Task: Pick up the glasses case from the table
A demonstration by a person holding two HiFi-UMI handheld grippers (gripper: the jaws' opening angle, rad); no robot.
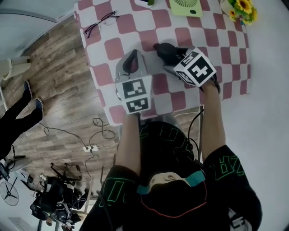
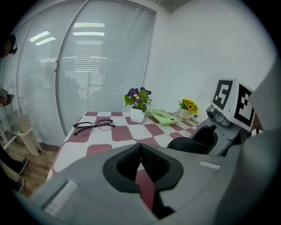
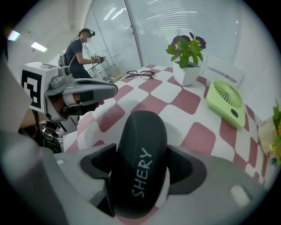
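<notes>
Checked table holds spectacles, fan and flowers beyond glasses case.

Place: you are working in a staged recording room, more lab than home.
Floor: wood-look plank floor at the head view's left, with a white power strip and black cables lying loose on it.
Gear: black stands and equipment heaped at lower left.
Walls: tall glass panes behind white slatted blinds.
Set: table under a red-and-white checked cloth.
Company: a second person wearing a head rig, upper left of your right gripper view.
</notes>
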